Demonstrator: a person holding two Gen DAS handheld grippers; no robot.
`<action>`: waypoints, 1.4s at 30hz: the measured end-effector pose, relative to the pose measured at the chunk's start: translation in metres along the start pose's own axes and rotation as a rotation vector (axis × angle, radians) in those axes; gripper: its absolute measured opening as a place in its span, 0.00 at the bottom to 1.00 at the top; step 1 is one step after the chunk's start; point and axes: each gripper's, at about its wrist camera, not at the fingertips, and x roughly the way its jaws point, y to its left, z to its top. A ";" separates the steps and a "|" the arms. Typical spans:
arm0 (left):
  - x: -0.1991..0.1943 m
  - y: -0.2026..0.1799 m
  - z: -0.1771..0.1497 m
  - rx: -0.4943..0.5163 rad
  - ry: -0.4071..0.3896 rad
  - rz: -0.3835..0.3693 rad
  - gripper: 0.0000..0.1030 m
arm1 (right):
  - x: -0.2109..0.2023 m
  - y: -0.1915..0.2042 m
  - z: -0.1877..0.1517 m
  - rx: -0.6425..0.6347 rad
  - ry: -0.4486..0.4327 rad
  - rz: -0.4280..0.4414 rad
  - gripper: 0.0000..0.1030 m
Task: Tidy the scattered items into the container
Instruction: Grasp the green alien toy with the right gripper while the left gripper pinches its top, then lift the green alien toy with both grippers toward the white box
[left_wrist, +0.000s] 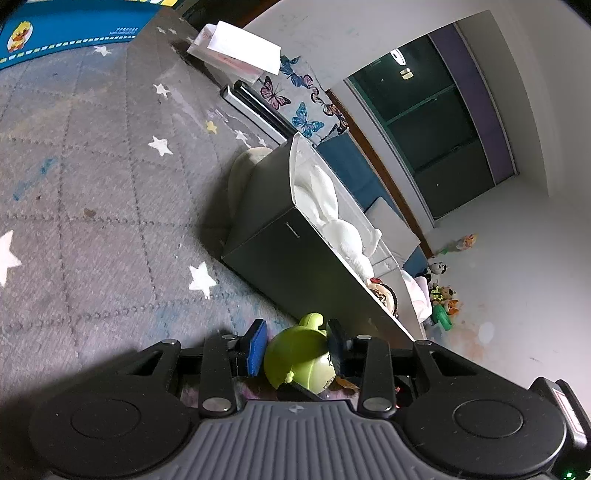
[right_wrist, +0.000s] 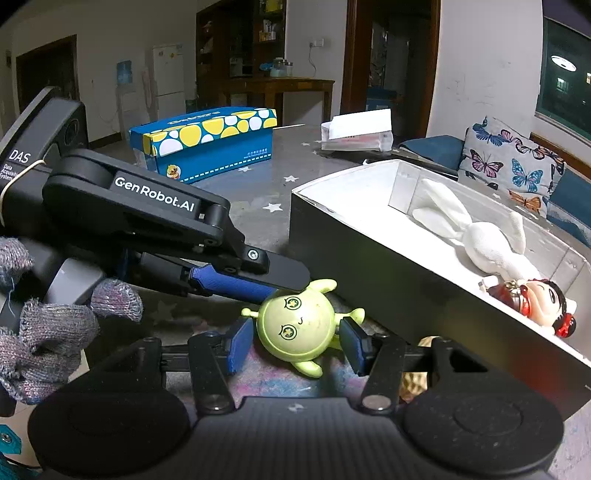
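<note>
The left gripper (left_wrist: 295, 341) points down at a slant, its blue pads (left_wrist: 257, 345) closed on a green toy (left_wrist: 301, 360). The right gripper (right_wrist: 295, 341) straddles the same toy, jaws just clear of it. A gloved hand (right_wrist: 44, 325) holds the left gripper's handle

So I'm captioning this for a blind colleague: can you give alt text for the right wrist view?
A round green toy figure lies on a star-patterned mat between the right tongs, while the left tongs pinch its top. Beside it stands an open box holding a white plush rabbit and a red doll.
</note>
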 end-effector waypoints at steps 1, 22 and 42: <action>0.001 0.000 0.001 -0.001 0.001 -0.001 0.37 | 0.000 0.000 0.000 0.001 0.001 0.000 0.51; -0.009 -0.026 0.005 0.080 0.010 -0.040 0.37 | -0.019 -0.001 0.003 0.020 -0.047 -0.015 0.47; 0.076 -0.087 0.075 0.152 0.033 -0.099 0.37 | -0.016 -0.090 0.060 0.052 -0.102 -0.122 0.47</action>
